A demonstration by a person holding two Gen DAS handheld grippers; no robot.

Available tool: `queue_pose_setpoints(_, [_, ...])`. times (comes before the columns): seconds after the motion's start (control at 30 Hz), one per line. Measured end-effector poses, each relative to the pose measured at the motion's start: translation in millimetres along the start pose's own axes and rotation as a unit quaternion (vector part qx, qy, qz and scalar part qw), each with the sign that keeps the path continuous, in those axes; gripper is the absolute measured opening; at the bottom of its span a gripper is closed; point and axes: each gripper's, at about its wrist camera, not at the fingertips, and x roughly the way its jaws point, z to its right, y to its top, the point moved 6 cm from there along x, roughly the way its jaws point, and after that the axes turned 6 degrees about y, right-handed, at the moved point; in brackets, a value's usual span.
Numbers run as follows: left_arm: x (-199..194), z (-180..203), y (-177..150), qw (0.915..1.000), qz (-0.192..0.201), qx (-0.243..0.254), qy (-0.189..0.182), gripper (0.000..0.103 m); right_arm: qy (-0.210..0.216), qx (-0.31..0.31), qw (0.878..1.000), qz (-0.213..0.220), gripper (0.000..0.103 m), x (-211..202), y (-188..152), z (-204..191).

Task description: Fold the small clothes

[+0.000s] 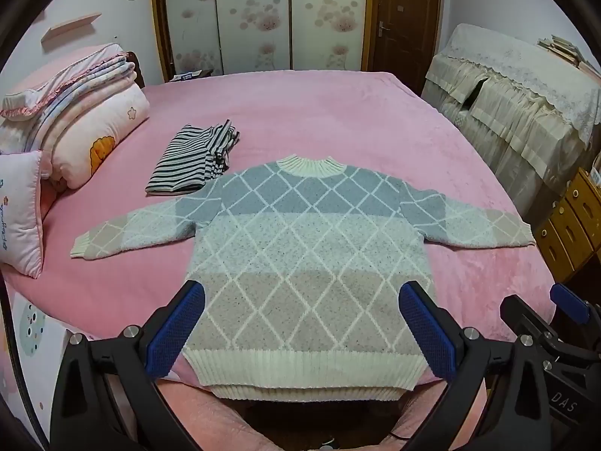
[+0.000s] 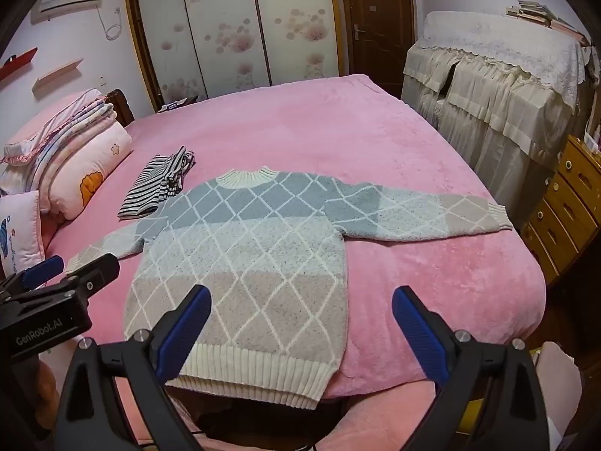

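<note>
A small knit sweater (image 1: 304, 248) with blue, pale and beige bands and a white diamond pattern lies flat on the pink bed, sleeves spread, cream hem at the near edge. It also shows in the right wrist view (image 2: 248, 259). My left gripper (image 1: 302, 323) is open and empty, held above the hem. My right gripper (image 2: 300, 330) is open and empty, over the sweater's lower right corner. A folded black-and-white striped garment (image 1: 195, 158) lies beyond the left sleeve, also in the right wrist view (image 2: 157, 184).
Folded quilts and pillows (image 1: 75, 124) are stacked at the bed's left side. A lace-covered cabinet (image 1: 518, 101) and a wooden drawer unit (image 2: 567, 203) stand to the right. Wardrobe doors (image 1: 255, 15) are behind the pink bed (image 1: 300, 112).
</note>
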Motion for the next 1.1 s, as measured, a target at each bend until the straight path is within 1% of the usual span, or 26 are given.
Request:
queue_pose_setpoints(0.07, [0.5, -1.4, -0.2, 1.0000, 0.000, -0.002, 0.000, 0.102, -0.004, -0.004, 1.000, 0.001, 0.098, -0.8, -0.1, -0.4])
queue_pose_setpoints(0.2, [4.1, -1.8, -4.9, 0.9999, -0.005, -0.004, -0.015, 0.102, -0.002, -0.002, 1.000, 0.000, 0.098, -1.9, -0.6, -1.6])
queue_pose_setpoints(0.23, [1.0, -1.2, -7.4, 0.9998, 0.000, -0.003, -0.017, 0.102, -0.002, -0.002, 1.000, 0.000, 0.098, -2.2, -0.7, -1.9])
queue_pose_setpoints(0.3, [0.2, 0.5, -7.7, 0.9997, -0.008, -0.004, -0.022, 0.102, -0.001, -0.002, 1.000, 0.001, 0.098, -3.0, -0.8, -2.4])
queue_pose_setpoints(0.57, [-6.4, 4.0, -8.5, 0.9996, 0.003, -0.001, -0.027, 0.102, 0.004, -0.006, 1.000, 0.002, 0.098, -5.5, -0.7, -3.1])
queue_pose_setpoints(0.67, [-7.3, 3.2, -9.6, 0.9995, 0.001, -0.003, -0.032, 0.102, 0.005, -0.010, 1.000, 0.005, 0.098, -7.4, -1.9, -12.1])
queue_pose_setpoints(1.1, [-8.3, -1.8, -10.1, 0.9994, -0.005, -0.007, -0.034, 0.102, 0.016, -0.017, 1.000, 0.007, 0.098, -12.1, -2.8, -16.4])
